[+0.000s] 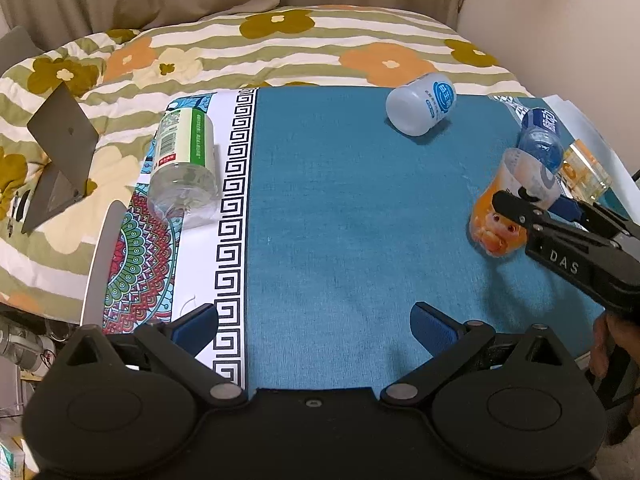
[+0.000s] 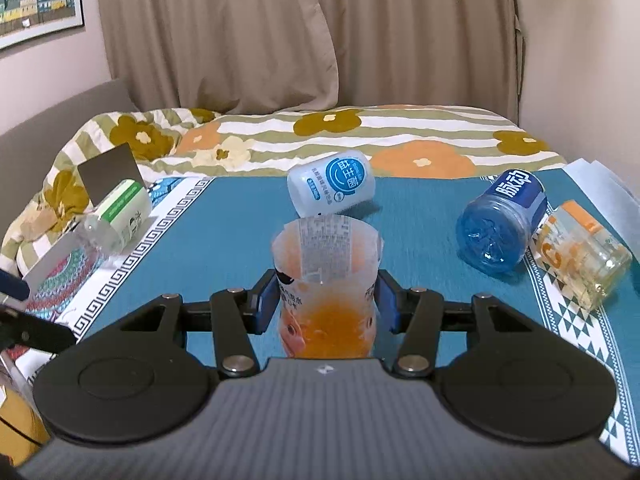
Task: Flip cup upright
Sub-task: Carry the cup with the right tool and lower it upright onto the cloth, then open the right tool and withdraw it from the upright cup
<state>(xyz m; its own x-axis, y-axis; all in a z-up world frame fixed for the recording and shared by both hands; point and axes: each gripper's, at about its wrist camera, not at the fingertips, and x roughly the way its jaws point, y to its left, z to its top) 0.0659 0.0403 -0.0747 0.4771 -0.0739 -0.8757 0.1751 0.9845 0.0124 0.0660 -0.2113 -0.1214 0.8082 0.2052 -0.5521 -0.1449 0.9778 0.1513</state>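
Note:
The orange cup (image 2: pixel 326 276), a cut plastic bottle base with a cartoon face, stands nearly upright with its open rim up, between my right gripper's (image 2: pixel 326 304) blue pads, which are shut on its sides. In the left wrist view the cup (image 1: pixel 500 216) leans a little on the blue cloth at the right, with the right gripper (image 1: pixel 540 208) clamped on it. My left gripper (image 1: pixel 316 332) is open and empty, low over the near part of the blue cloth.
A white-and-blue cup (image 1: pixel 420 108) lies on its side at the back. A green-labelled clear cup (image 1: pixel 184 160) lies at the left. A blue cup (image 2: pixel 500 224) and a clear orange-topped jar (image 2: pixel 580 256) lie at the right. A laptop (image 1: pixel 60 160) sits on the floral bedding.

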